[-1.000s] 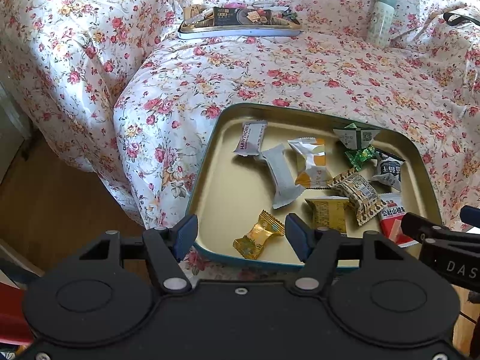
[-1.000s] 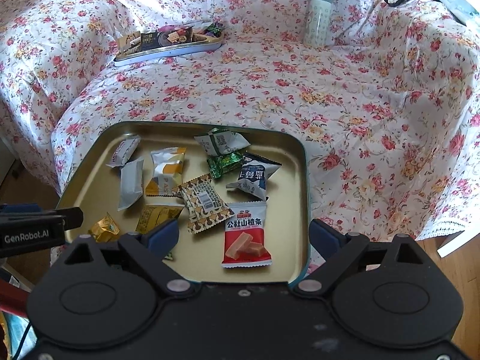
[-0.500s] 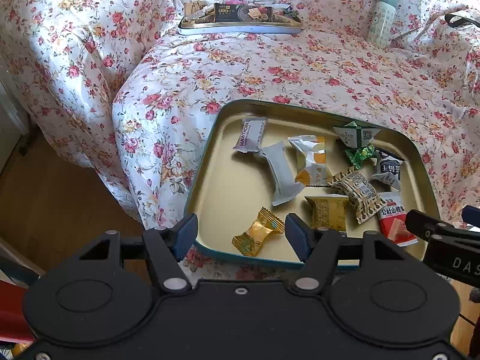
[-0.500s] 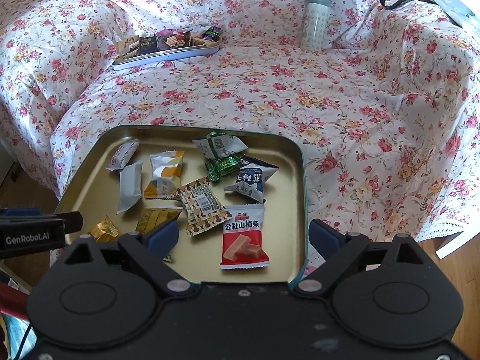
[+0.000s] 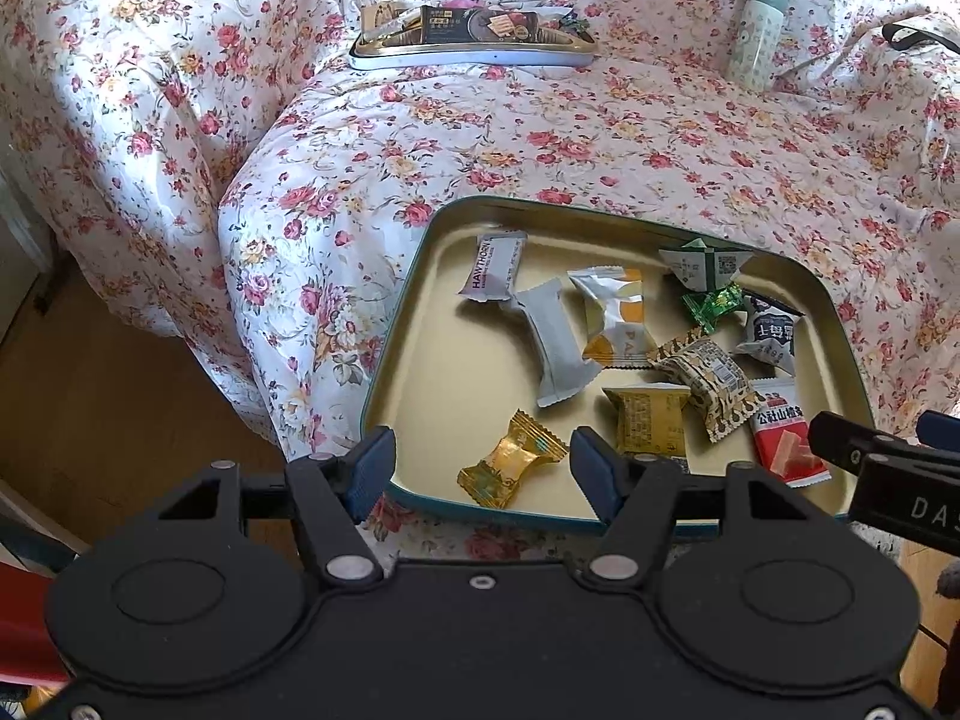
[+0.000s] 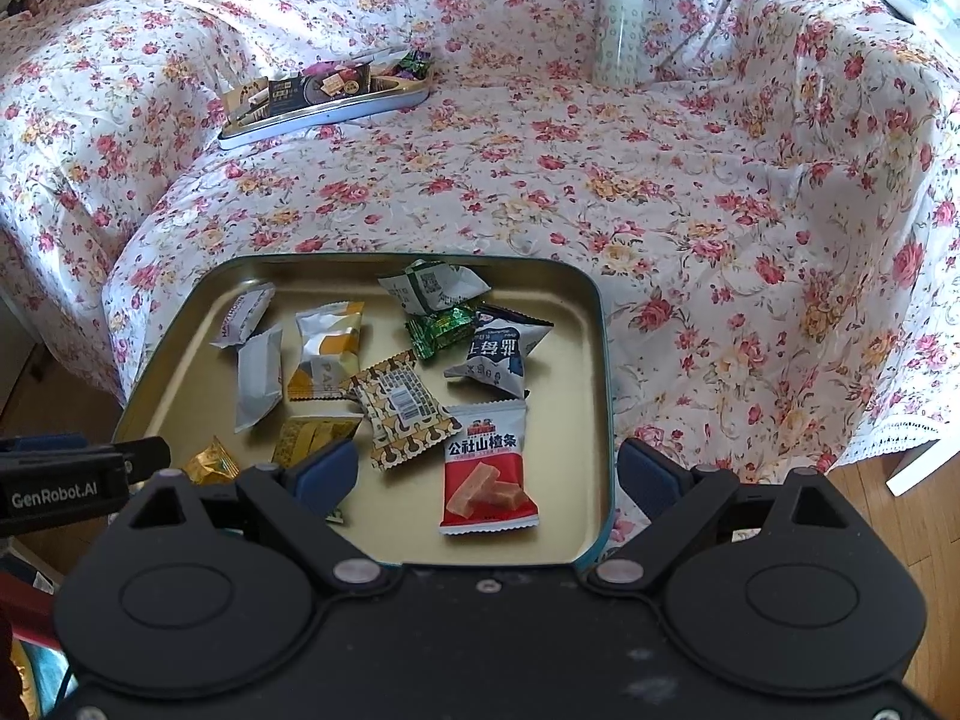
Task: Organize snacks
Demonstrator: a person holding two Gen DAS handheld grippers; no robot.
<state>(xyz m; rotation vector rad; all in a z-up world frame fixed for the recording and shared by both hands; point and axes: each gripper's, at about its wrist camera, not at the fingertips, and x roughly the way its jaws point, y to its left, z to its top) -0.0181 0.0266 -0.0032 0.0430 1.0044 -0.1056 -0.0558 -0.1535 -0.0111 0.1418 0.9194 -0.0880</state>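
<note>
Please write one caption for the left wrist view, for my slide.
Open left claw hovering over a gold-wrapped candy in a shallow teal-rimmed tin tray on a floral-covered sofa.

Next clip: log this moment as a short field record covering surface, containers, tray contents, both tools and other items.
surface: sofa under a floral cover
near tray: gold inside, teal rim, holds about ten loose wrapped snacks
snacks named: red packet, gold candy, green candy, white HAWTHORN bar
far tin: at the back of the seat, already filled with snacks
left tool: open, empty, gold candy in line between its fingers
right tool: open, empty, above the red packet
other: patterned bottle standing upright on the seat
</note>
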